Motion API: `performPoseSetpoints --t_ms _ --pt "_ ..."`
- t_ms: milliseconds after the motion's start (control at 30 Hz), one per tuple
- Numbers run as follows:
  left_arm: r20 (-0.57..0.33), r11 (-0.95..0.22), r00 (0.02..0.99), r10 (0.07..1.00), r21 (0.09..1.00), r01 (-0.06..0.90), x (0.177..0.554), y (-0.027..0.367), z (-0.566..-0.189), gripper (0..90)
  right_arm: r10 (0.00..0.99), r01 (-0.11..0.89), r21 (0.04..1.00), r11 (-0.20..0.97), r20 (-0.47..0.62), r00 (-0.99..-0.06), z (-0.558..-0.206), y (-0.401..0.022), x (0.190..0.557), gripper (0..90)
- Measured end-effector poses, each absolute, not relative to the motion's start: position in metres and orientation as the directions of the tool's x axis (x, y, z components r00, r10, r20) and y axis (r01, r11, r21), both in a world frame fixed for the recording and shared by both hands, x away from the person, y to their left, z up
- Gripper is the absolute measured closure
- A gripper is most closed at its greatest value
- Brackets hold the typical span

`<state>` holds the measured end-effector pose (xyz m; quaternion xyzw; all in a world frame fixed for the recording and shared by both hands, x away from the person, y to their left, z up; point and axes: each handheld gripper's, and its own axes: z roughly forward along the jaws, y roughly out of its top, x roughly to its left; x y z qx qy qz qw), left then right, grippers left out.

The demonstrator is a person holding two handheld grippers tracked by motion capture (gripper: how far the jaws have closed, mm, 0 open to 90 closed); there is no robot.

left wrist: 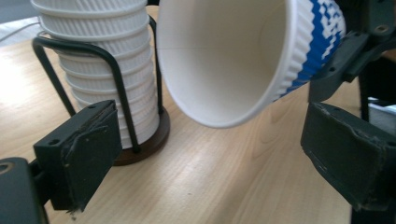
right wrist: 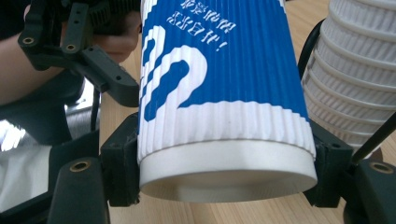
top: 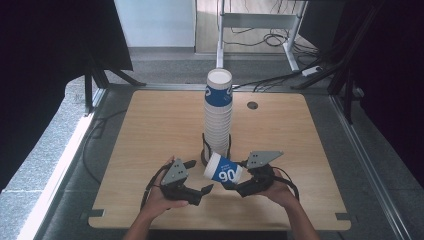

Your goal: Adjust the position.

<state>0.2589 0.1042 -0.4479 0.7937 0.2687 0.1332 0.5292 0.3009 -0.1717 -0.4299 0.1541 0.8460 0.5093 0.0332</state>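
Just in front of the cup stack (top: 218, 117), your right gripper (top: 239, 184) is clamped on the base of a blue-and-white cup (top: 224, 168), tipped with its mouth toward your left gripper (top: 194, 176). The left jaws stand wide, nothing between them, beside the rim. Hold the cup steady, line the left pads up on the rim, and squeeze gently so it doesn't crush.

Blue-white ribbed paper cup (top: 224, 170) tipped sideways, beside cup stack (top: 218, 117).
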Motion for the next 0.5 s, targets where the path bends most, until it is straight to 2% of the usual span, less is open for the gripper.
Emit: performPoseSetpoints --t_ms 267,500 --pt "-0.114 -0.265 0.81 0.576 0.911 0.317 0.256 0.107 -0.448 5.9 0.333 0.254 0.905 0.341 0.136 -0.933 -0.445 -0.172 0.296 28.8" --pt "-0.2 -0.204 0.797 0.57 0.905 0.372 0.257 0.114 -0.452 6.0 0.361 0.27 0.923 0.274 0.161 -0.918 -0.456 -0.175 0.295 28.8"
